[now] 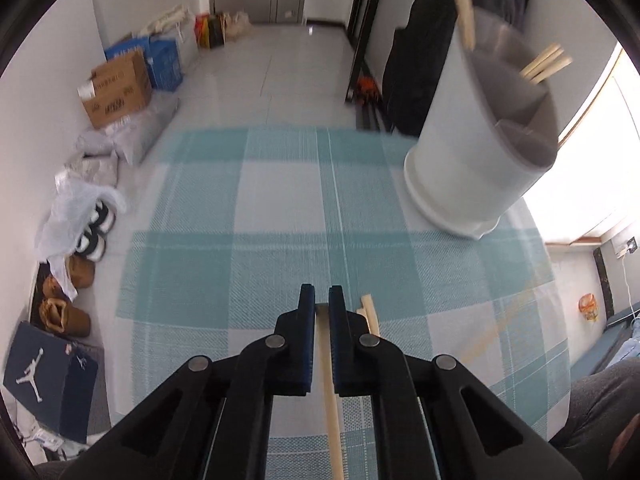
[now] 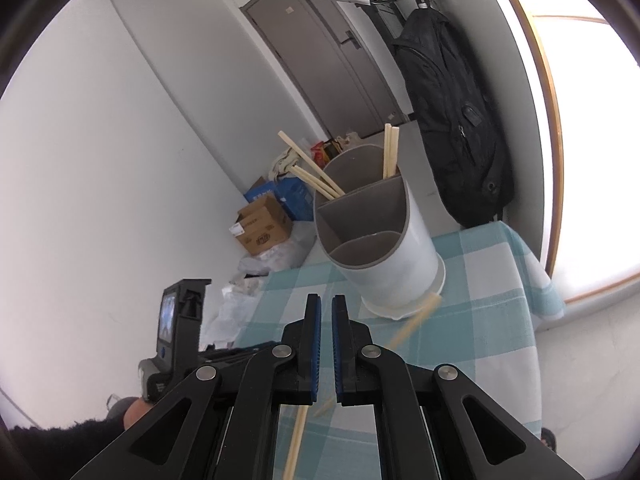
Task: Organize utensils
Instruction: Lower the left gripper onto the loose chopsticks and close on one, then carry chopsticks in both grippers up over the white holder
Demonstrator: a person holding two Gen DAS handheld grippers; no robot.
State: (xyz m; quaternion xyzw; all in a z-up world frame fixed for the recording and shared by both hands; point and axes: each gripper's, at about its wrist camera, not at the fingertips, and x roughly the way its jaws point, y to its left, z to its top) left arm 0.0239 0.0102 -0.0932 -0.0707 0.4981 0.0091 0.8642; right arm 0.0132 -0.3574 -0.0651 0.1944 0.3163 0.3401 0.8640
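Observation:
My left gripper (image 1: 322, 292) is shut on a pale wooden chopstick (image 1: 330, 392) that runs back between its blue pads, above the checked tablecloth (image 1: 240, 240). A second chopstick (image 1: 370, 314) shows beside the right finger. The white holder (image 1: 460, 152) with grey compartments stands at the far right, with chopsticks (image 1: 544, 66) in it. In the right wrist view my right gripper (image 2: 326, 300) is shut with nothing visible between its pads. The holder (image 2: 392, 264) is just beyond it, with chopsticks (image 2: 316, 172) in two rear compartments. One chopstick (image 2: 298, 440) shows below the jaws; a blurred one (image 2: 416, 320) lies by the holder's base.
A black backpack (image 2: 456, 128) hangs behind the table's far corner. Cardboard boxes (image 1: 116, 88), bags and shoes line the floor on the left. The left tool's camera housing (image 2: 180, 320) and a hand (image 2: 132, 416) are at the right view's lower left. The cloth's edge (image 2: 532, 280) drops at the right.

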